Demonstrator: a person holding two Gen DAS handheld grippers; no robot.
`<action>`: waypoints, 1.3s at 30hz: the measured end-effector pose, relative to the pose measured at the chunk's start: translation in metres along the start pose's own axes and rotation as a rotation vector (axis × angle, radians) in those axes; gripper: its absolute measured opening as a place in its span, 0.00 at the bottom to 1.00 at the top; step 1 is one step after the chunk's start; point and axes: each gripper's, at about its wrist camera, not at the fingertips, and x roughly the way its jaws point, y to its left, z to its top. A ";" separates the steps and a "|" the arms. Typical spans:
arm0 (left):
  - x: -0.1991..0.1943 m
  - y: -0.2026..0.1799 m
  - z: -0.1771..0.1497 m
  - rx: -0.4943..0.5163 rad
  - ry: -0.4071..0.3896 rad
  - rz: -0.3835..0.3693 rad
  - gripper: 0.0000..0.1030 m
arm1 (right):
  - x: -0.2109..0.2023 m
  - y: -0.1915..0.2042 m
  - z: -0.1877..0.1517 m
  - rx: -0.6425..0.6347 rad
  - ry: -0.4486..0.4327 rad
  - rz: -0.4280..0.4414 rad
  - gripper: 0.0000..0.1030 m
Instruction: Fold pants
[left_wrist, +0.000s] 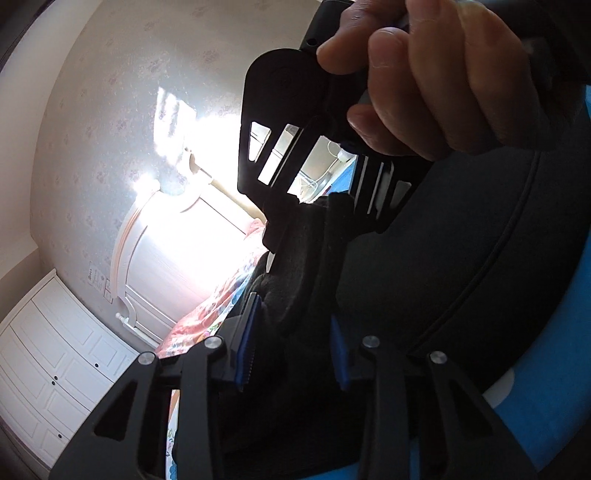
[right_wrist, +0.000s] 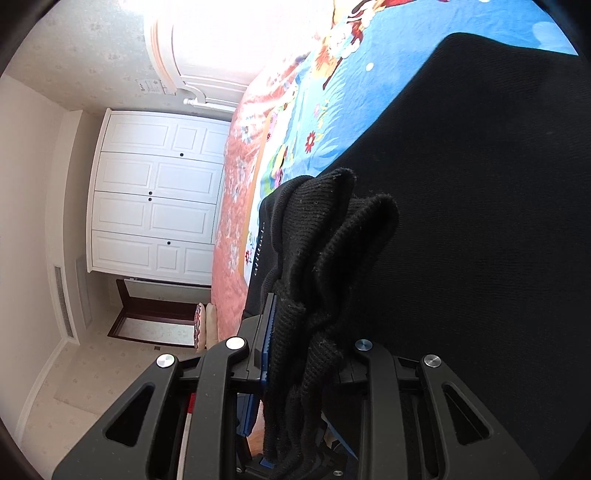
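The black pants (right_wrist: 480, 206) lie spread over the bed with its blue flowered cover (right_wrist: 354, 96). My right gripper (right_wrist: 295, 332) is shut on a bunched ribbed edge of the pants (right_wrist: 332, 236), which sticks up between its fingers. My left gripper (left_wrist: 291, 332) is shut on a dark fold of the pants (left_wrist: 295, 266); more of the pants (left_wrist: 461, 251) stretches to the right. In the left wrist view the other gripper's black body (left_wrist: 295, 147), held by a hand (left_wrist: 424, 74), is close above the fold.
A white headboard (left_wrist: 177, 236) and a white panelled wardrobe (right_wrist: 159, 192) stand by the wallpapered wall. The pink edge of the bed cover (right_wrist: 236, 192) drops to a pale floor (right_wrist: 92, 376). A dark doorway (right_wrist: 155, 317) is at the lower left.
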 end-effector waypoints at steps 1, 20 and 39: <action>-0.004 -0.003 0.004 0.000 -0.006 -0.012 0.33 | -0.006 -0.005 -0.001 0.008 -0.008 -0.002 0.24; -0.002 -0.001 0.026 0.039 -0.089 -0.098 0.31 | -0.085 -0.033 -0.020 -0.001 -0.128 -0.041 0.24; -0.005 -0.001 0.009 0.134 -0.135 -0.137 0.67 | -0.087 -0.046 -0.024 0.036 -0.151 -0.058 0.23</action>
